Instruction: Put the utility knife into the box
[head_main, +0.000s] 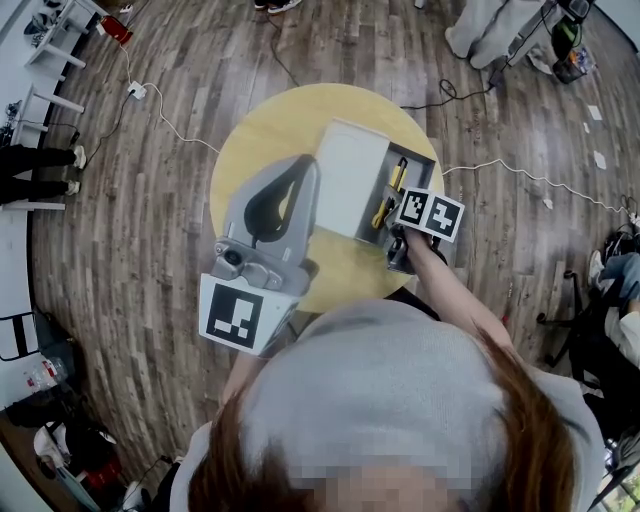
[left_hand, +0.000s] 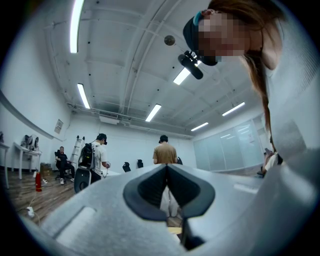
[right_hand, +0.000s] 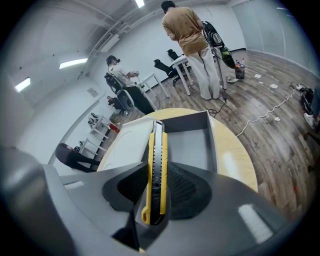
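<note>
A yellow utility knife (head_main: 391, 192) is pinched lengthwise in my right gripper (head_main: 388, 212), which is shut on it. In the right gripper view the knife (right_hand: 157, 142) points out over the open grey box (right_hand: 192, 147), with my right gripper (right_hand: 156, 175) clamped around its lower half. The box (head_main: 421, 163) lies on the round yellow table (head_main: 250, 150), its white lid (head_main: 349, 178) lying alongside to the left. My left gripper (head_main: 300, 172) is held up over the table's left side, tilted towards the ceiling. Its jaws meet at the tips with nothing between them (left_hand: 166, 167).
White cables (head_main: 175, 128) trail over the wooden floor around the table. Two standing people (left_hand: 164, 152) and a seated one are in the room behind. White desks (head_main: 55, 45) stand at the far left, and a chair (head_main: 585, 335) stands at the right.
</note>
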